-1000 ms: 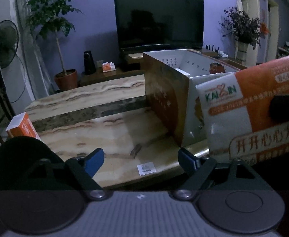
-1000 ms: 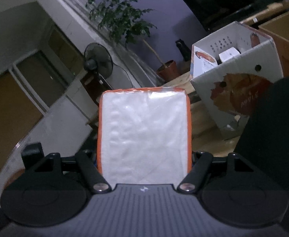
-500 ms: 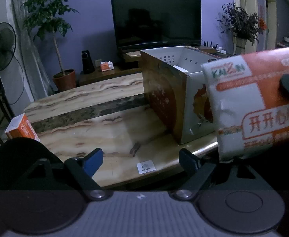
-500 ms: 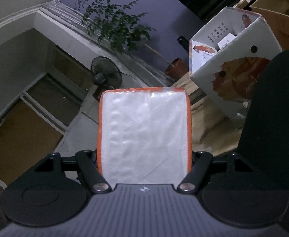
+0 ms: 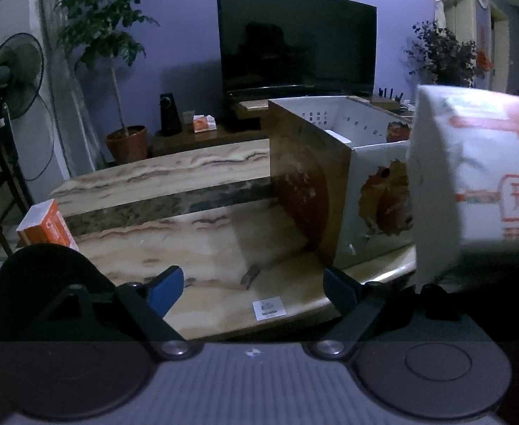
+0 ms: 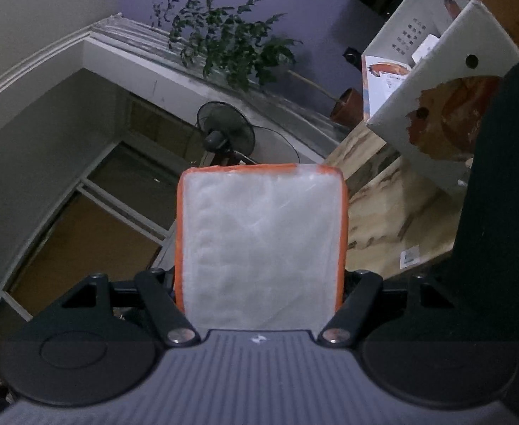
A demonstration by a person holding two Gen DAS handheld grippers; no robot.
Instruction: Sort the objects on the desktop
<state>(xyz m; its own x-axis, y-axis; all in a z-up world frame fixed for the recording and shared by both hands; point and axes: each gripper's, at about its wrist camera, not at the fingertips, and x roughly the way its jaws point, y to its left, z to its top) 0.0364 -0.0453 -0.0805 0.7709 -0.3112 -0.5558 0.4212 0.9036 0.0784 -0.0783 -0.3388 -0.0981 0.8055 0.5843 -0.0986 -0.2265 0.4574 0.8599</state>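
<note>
Dim purple walls and a dark television (image 5: 296,40) backed the marble-patterned table (image 5: 174,244). Off its near right edge hung the orange-and-white tissue pack (image 6: 261,248), raised clear of the tabletop and clamped between the jaws of the right gripper (image 6: 259,276), whose pads pressed on its two orange-edged sides. From the left wrist view the same pack filled the right side, its white end turned toward the camera and overlapping the front of the open cardboard box (image 5: 330,177) that stood on the table just beyond it. A small white item lay inside the box. The left gripper (image 5: 248,283) hovered above the table's near edge with its jaws wide apart and nothing between them; a white label (image 5: 269,307) lay on the surface below. At the table's far left corner sat a small orange box (image 5: 45,225). Behind stood a potted tree (image 5: 112,53) and a floor fan (image 5: 16,71)
</note>
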